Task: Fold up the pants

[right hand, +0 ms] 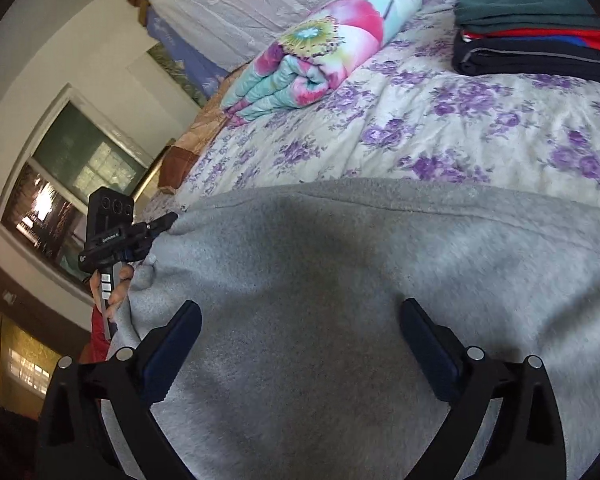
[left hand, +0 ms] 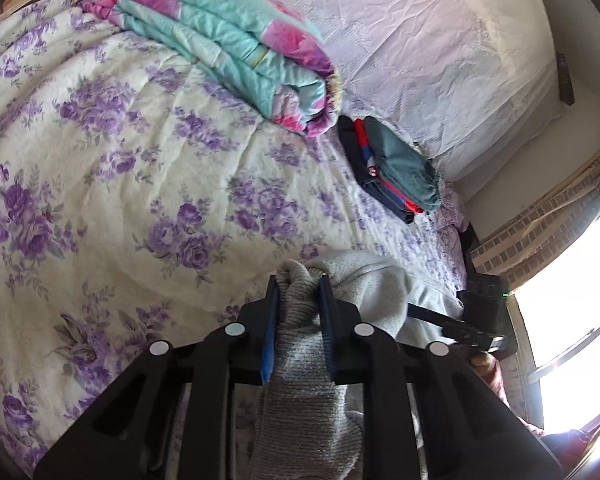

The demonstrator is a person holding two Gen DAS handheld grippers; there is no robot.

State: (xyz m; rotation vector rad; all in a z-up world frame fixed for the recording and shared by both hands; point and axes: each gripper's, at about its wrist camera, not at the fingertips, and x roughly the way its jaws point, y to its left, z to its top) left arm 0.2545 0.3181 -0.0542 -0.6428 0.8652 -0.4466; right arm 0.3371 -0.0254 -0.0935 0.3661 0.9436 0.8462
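Two grippers | left gripper [left hand: 298, 280] pinching grey fleece pants [right hand: 340, 280] (ribbed cuff) | right gripper [right hand: 300, 308] spread wide, empty, above pants

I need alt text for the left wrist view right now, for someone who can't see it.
The left gripper is clamped on a bunched fold of the grey pants above a bed with a purple floral bedspread. A folded turquoise-and-pink quilt and a stack of folded clothes lie farther back.
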